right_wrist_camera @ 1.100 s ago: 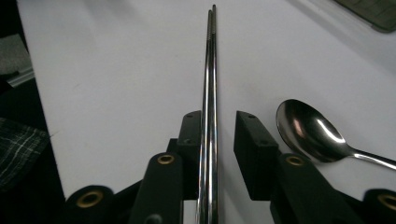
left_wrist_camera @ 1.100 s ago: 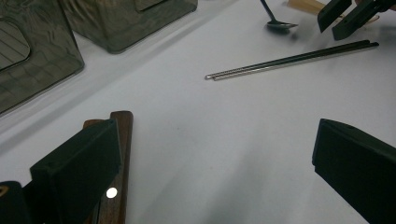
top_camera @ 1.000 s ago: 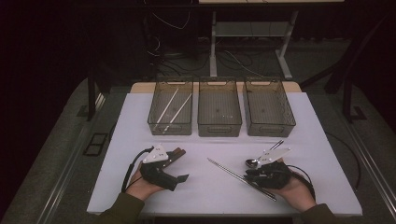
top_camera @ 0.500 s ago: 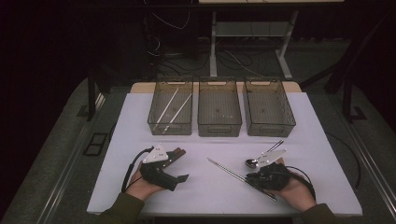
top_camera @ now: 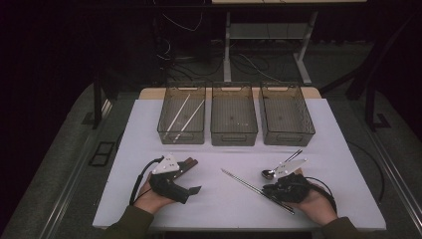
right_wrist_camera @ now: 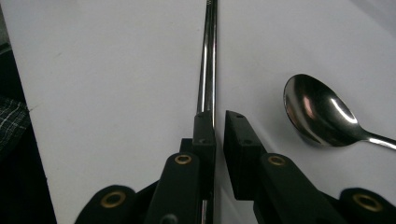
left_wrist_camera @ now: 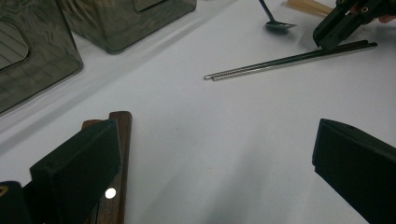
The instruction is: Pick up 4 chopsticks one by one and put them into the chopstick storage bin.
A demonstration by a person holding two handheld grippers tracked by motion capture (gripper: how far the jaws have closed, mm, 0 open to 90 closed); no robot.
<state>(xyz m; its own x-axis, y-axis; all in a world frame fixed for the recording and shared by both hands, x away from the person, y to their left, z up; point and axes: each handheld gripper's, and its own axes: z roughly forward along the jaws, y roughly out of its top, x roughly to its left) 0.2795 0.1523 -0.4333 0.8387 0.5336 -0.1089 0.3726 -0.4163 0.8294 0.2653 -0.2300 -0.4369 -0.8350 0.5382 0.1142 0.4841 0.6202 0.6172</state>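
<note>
A pair of metal chopsticks (top_camera: pixel 244 183) lies slantwise on the white table (top_camera: pixel 224 209), with a steel spoon (top_camera: pixel 268 174) just beyond it. My right gripper (top_camera: pixel 266 189) rests low on the chopsticks' near end. Its jaws have just been closing and now pinch the chopsticks (right_wrist_camera: pixel 209 56) between them. The spoon's bowl (right_wrist_camera: pixel 322 112) lies just to the right of the right gripper (right_wrist_camera: pixel 219 116). My left gripper (top_camera: pixel 193 177) sits open at the front left, nothing between its jaws. A brown wooden handle (left_wrist_camera: pixel 119 154) lies under one jaw of the left gripper (left_wrist_camera: pixel 210 158).
Three clear bins stand in a row at the back. The left bin (top_camera: pixel 181 141) holds a few pale sticks; the middle bin (top_camera: pixel 234 142) and right bin (top_camera: pixel 288 142) look nearly bare. Dark floor, cables and table legs lie beyond the table's far edge.
</note>
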